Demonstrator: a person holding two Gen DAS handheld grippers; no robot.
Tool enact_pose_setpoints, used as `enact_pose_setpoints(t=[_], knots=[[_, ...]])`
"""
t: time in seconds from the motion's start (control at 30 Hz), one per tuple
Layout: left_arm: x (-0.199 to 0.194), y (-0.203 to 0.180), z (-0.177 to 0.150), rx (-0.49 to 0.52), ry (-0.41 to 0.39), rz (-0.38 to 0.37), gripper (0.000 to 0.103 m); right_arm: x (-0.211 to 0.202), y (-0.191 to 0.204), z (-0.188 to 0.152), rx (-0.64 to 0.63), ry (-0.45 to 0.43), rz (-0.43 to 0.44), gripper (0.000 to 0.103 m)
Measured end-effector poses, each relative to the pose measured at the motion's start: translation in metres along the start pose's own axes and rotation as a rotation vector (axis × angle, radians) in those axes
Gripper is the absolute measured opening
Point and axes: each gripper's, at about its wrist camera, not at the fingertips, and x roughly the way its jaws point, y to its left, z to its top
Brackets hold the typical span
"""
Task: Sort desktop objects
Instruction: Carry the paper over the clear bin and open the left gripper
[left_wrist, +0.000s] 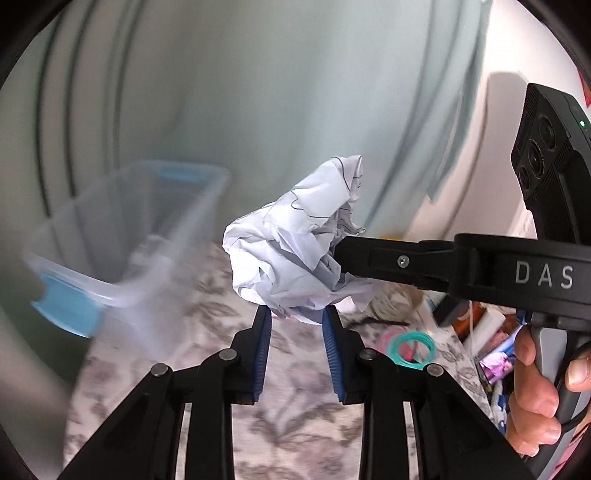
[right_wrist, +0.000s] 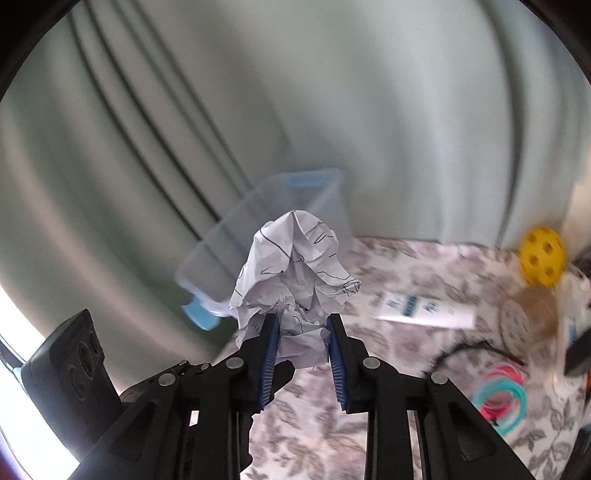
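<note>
A crumpled white paper ball (left_wrist: 288, 251) with pen lines hangs in the air above the table. In the right wrist view the paper ball (right_wrist: 295, 266) sits between the blue pads of my right gripper (right_wrist: 301, 321), which is shut on its lower part. In the left wrist view my left gripper (left_wrist: 296, 314) pinches the ball's bottom edge at its very tips. The right gripper's finger (left_wrist: 343, 254) enters from the right and bites into the paper's side. A clear plastic bin (right_wrist: 288, 206) with blue handles stands behind the paper, blurred, and shows left of it as the bin (left_wrist: 129, 229).
A floral tablecloth (right_wrist: 406, 424) covers the table. On it lie a white tube (right_wrist: 424, 308), a yellow holed ball (right_wrist: 542, 256), a glass jar (right_wrist: 528, 317) and pink and teal hair ties (right_wrist: 498, 398). A pale green curtain hangs behind. A hand (left_wrist: 535, 398) holds the right gripper's handle.
</note>
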Motion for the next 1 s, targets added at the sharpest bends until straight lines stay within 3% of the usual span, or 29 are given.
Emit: enact_pose_setpoints(t=[0.2,0.4,0.77,1.0], knots=[[-0.029,0.031,0.02,-0.019,-0.073,0.059,0.029,0.011,0.052,0.024,-0.091,-0.028,0.059,0.029],[-0.028,0.061,0.036,-0.042,-0.096,0.096,0.029,0.042,0.078,0.052,-0.138,-0.025,0.101,0.029],[0.029,0.09,0.017,-0.108,0.003,0.123,0.029,0.129,0.065,0.068,-0.093,0.097,0.112,0.029],[0.058,0.089,0.003,-0.129,0.023,0.144,0.03,0.159,0.054,0.069,-0.08,0.137,0.121,0.032]])
